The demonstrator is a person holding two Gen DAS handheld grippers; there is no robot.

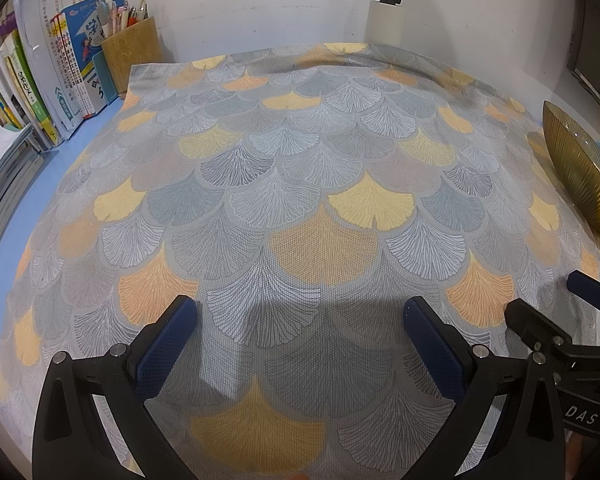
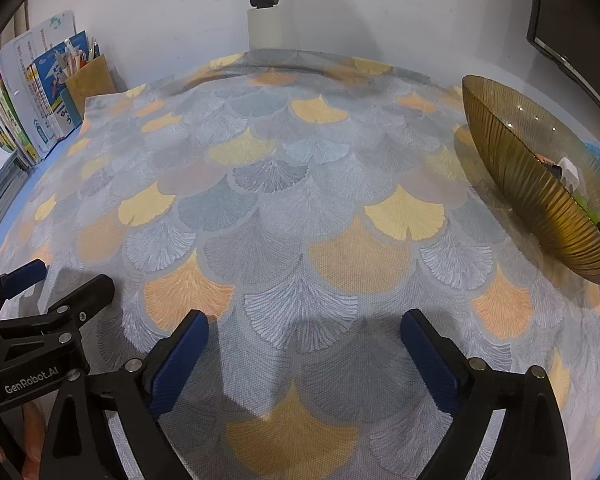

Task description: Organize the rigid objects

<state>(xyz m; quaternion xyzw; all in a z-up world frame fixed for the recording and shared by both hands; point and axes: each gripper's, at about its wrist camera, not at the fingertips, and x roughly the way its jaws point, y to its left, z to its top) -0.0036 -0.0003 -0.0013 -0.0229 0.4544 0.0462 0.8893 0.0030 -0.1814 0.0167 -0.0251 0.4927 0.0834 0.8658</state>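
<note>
An amber ribbed glass bowl (image 2: pixel 540 196) stands at the right edge of the patterned cloth (image 2: pixel 300 200) and holds several small objects, among them a white piece (image 2: pixel 570 170) and a green one. The left wrist view shows only the bowl's (image 1: pixel 584 184) outer wall. My left gripper (image 1: pixel 300 316) hovers open over the cloth with nothing between its blue pads. My right gripper (image 2: pixel 304 328) is open too, empty, just left of the bowl and apart from it. Each gripper shows at the edge of the other's view.
Upright books (image 1: pixel 40 80) and a cork pen holder (image 1: pixel 132 52) with pens stand at the back left on the blue table. A white post (image 2: pixel 265 20) with a black clamp rises at the back wall. A dark framed object (image 2: pixel 572 20) hangs at the upper right.
</note>
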